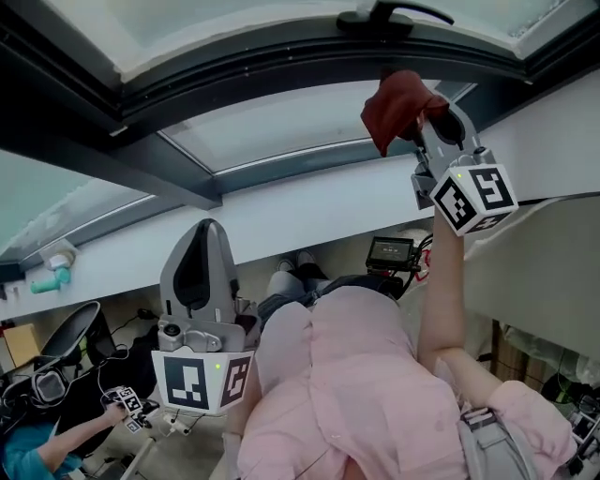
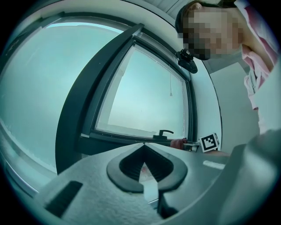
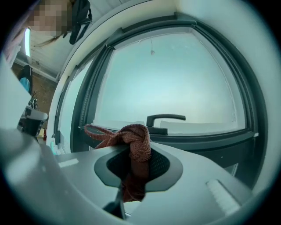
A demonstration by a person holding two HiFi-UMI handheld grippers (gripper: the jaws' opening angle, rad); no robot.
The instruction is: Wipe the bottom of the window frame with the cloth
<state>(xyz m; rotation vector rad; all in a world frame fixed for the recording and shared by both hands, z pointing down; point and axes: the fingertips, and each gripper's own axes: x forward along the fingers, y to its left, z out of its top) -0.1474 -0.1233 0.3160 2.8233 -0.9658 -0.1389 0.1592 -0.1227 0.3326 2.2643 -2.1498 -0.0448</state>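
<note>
A red-brown cloth (image 1: 394, 105) is bunched in my right gripper (image 1: 424, 111), which is raised against the dark bottom rail of the window frame (image 1: 281, 58), just below the black window handle (image 1: 394, 13). In the right gripper view the cloth (image 3: 136, 140) is pinched between the shut jaws, with the handle (image 3: 165, 118) and the frame rail (image 3: 202, 139) straight ahead. My left gripper (image 1: 208, 227) hangs lower, under the white sill, shut and empty. In the left gripper view its tips (image 2: 144, 146) meet, and the cloth (image 2: 178, 143) shows far off.
A white sill (image 1: 309, 211) runs below the frame. A teal bottle (image 1: 49, 279) stands on it at far left. Below are a black chair (image 1: 75, 333), a small screen device (image 1: 389, 251) and another person's hand with a marker block (image 1: 127, 408).
</note>
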